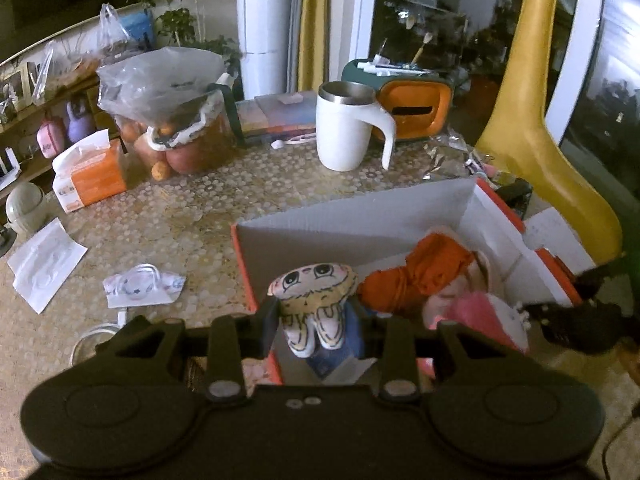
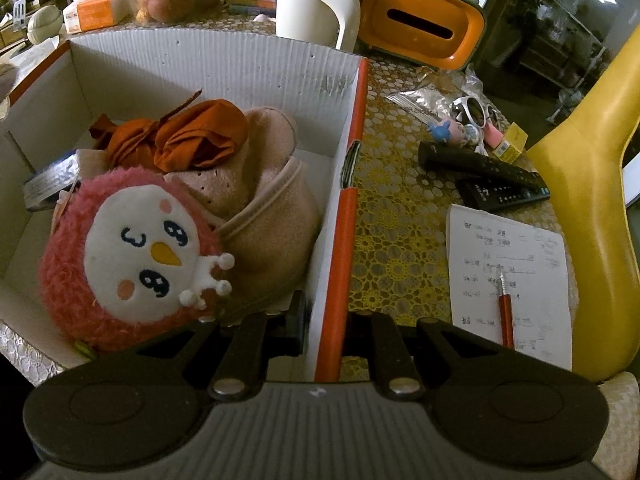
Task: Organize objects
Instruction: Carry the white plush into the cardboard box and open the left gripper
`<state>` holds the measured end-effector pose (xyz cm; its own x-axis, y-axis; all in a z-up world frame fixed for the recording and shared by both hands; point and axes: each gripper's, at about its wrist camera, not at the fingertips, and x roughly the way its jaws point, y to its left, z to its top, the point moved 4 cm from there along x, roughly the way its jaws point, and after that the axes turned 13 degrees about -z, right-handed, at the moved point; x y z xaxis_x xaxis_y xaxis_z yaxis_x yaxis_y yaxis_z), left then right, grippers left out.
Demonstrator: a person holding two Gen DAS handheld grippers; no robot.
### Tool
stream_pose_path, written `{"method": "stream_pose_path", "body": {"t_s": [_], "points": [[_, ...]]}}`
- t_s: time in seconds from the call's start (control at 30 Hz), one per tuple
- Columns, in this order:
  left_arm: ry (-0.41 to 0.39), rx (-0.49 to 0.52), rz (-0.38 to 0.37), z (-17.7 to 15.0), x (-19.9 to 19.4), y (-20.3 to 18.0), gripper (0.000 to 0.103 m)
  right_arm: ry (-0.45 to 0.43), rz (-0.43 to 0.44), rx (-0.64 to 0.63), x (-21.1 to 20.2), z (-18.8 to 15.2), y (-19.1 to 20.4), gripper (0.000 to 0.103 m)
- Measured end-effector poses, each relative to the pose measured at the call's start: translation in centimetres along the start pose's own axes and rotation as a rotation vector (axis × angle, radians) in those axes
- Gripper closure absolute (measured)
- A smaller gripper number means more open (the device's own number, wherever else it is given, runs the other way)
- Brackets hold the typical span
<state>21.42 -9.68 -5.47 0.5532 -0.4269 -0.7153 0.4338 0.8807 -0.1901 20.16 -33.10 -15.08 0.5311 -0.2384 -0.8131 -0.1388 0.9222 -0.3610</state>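
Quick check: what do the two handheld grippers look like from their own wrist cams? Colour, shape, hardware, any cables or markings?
Both look the same build. The left gripper is matte black plastic: two round discs flank a central body, with angled link arms on silver pivot pins running to flat black fingers. The right gripper matches, but its central body shows a ribbed grey surface. No markings are readable, and no hands or sleeves show.

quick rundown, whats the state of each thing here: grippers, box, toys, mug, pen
left gripper: shut on the small doll, held above the box
small doll: gripped, not yet in the box
right gripper: shut on the box wall
box: open, partly filled
pink plush: lying in the box
orange cloth: crumpled in the box
white mug: upright, no lid
red pen: lying on the notepad
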Motion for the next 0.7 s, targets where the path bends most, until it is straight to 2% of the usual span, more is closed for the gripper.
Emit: {"method": "stream_pose_path", "body": {"t_s": [0.17, 0.37, 0.7], "points": [[0.034, 0.027, 0.043, 1.1, 2.6, -0.8, 0.069, 0.000, 0.018, 0.006, -0.2, -0.1, -0.1, 0.090], [0.115, 0.058, 0.098, 1.7, 6.1, -1.3, 0.069, -0.003, 0.032, 0.006, -0.3, -0.4, -0.1, 0.090], [0.188, 0.053, 0.135, 1.7, 9.6, -1.1, 0.069, -0.010, 0.063, 0.003, -0.3, -0.5, -0.4, 0.090]]}}
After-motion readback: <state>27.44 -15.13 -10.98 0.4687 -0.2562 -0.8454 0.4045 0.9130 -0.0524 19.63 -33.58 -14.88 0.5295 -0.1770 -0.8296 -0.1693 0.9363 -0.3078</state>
